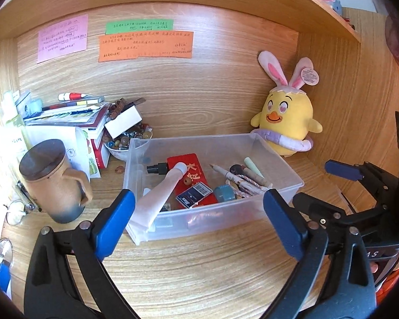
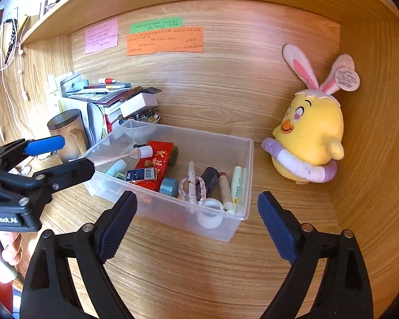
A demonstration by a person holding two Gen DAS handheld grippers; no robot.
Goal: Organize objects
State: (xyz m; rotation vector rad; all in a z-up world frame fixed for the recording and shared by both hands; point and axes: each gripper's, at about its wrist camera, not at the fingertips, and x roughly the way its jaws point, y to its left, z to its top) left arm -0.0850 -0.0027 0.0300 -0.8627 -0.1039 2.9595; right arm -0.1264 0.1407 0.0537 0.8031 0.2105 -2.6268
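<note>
1. Currently both tools are standing wide with nothing between the pads: left gripper point(image 1: 199, 222) and right gripper point(image 2: 198, 224) are hovering just in front of the clear plastic bin point(image 1: 226, 216), clear of its near wall
2. Bin is sitting on the wooden desk point(image 1: 199, 271), near the back panel, loaded with small items: a white tube point(image 1: 161, 191) leaning over the near-left rim, a red packet point(image 1: 192, 178), pens point(image 2: 191, 180) and a roll of tape point(image 2: 211, 214)
3. Risk, as a judgement: the tube is overhanging the rim, so any nudge of the bin is likely tipping it out onto the desk
4. Risk: the bin looks light and the desk smooth; a one-sided push is probably skidding or rotating it toward the mug point(image 1: 57, 180) or the bead bowl point(image 1: 119, 147) at its left
5. Risk: the two grippers are working close together, so the fingers are liable to clash if both reach for the same corner
6. Surroundings: the desk is sitting in a wood alcove under a shelf, sticky notes point(image 1: 146, 46) are hanging on the back panel, a yellow chick plush point(image 2: 310, 138) is sitting at the right, and stacked books point(image 1: 71, 114) are piling at the left
</note>
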